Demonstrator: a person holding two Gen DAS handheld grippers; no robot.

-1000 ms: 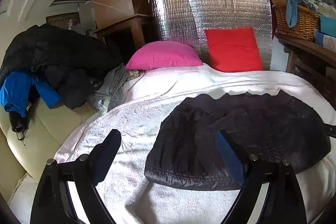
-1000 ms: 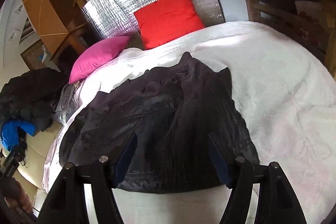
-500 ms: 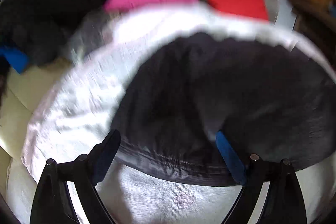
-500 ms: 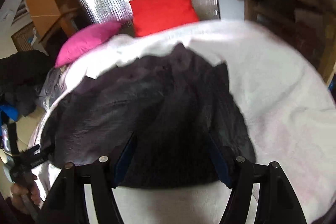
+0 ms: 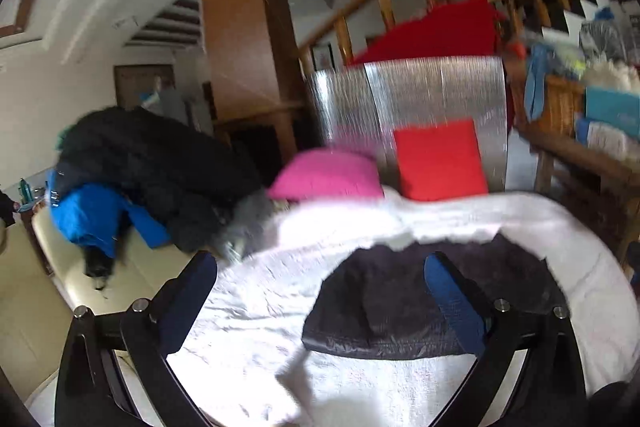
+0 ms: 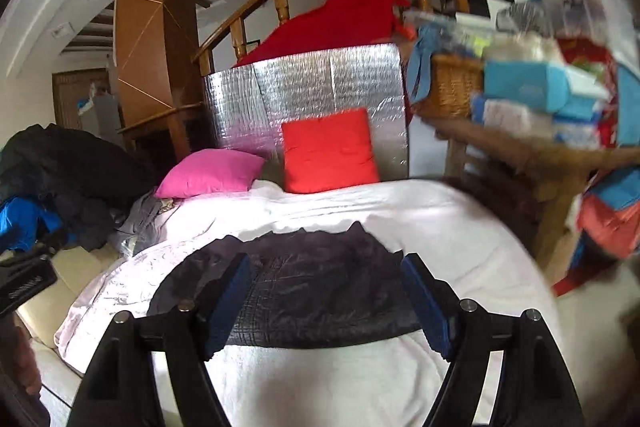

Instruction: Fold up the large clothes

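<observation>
A folded black quilted jacket (image 5: 404,303) lies flat on the white blanket (image 5: 256,291) covering the bed. It also shows in the right wrist view (image 6: 316,291). My left gripper (image 5: 320,263) is open and empty, held above the jacket's left part. My right gripper (image 6: 324,263) is open and empty, held above the jacket's near edge. Neither gripper touches the cloth.
A pile of dark and blue clothes (image 5: 132,179) lies on a cream sofa at the left. A pink cushion (image 5: 328,175) and a red cushion (image 5: 440,159) lean on a silver foil panel (image 6: 304,95). A cluttered wooden shelf with a wicker basket (image 6: 452,91) stands at right.
Both grippers have pulled back and tilted up from the jacket, so it sits lower and smaller in both views. The jacket itself lies where it was.
</observation>
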